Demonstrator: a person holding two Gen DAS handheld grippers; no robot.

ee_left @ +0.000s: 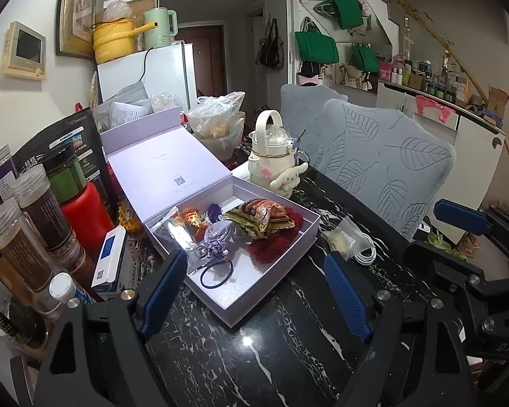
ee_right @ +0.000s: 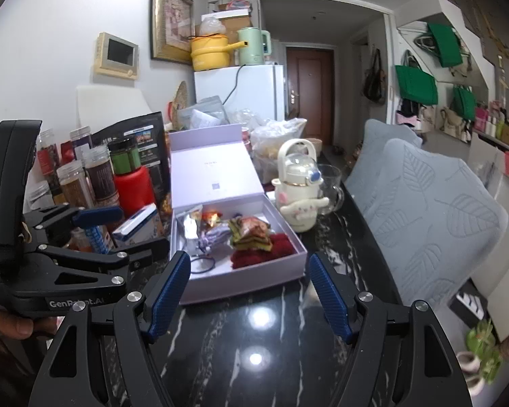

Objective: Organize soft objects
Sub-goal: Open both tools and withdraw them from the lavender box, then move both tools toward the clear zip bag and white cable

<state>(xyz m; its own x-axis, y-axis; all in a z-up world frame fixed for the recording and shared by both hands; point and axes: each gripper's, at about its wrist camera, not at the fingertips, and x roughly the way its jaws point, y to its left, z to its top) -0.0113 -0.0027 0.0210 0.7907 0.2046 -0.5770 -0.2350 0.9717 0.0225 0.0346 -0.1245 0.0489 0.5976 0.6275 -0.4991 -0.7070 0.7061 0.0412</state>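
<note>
Showing only in the left wrist view, a clear packet [ee_left: 347, 237] lies right of the lavender box [ee_left: 281, 271] of soft things, both grippers [ee_left: 254, 291] [ee_right: 249, 288] spread and empty.

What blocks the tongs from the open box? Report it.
Nothing visible does. Only bare black marble tabletop lies between the open right tongs and the near wall of the lilac cardboard box; the open left tongs already flank its near corner.

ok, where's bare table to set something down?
Free: the black marble table between the grippers and the box, plus the strip between box and chairs, past the small bag. Crowded: the jars left of the box.
</note>
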